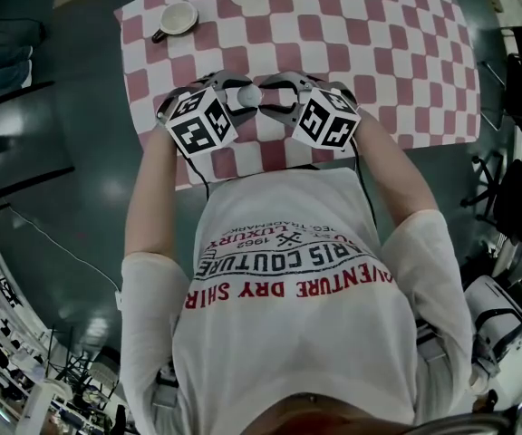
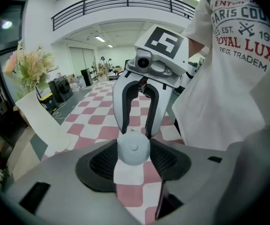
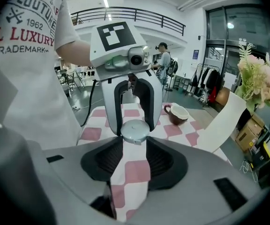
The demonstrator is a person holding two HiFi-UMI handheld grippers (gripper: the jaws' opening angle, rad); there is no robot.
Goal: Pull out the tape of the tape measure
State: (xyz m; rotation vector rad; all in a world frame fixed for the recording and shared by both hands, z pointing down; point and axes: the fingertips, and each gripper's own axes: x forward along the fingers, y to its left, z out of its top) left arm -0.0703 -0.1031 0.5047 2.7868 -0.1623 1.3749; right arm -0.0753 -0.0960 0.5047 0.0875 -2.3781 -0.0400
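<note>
Tape measure (image 1: 249, 94) is sitting between both grippers over the checkered surface (image 1: 406, 53). Left gripper (image 2: 134, 150) jaws are pinching its round case, and right gripper (image 3: 135, 136) jaws are hanging spread, tips just flanking it.

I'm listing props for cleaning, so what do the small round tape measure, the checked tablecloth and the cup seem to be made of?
The tape measure: likely moulded plastic, pale grey-blue, smooth satin case with a round centre button. The tablecloth: probably fabric or vinyl, matte pink-and-white checks; which one is unclear. The cup: looks like glazed ceramic, smooth, brown outside, white inside.
</note>
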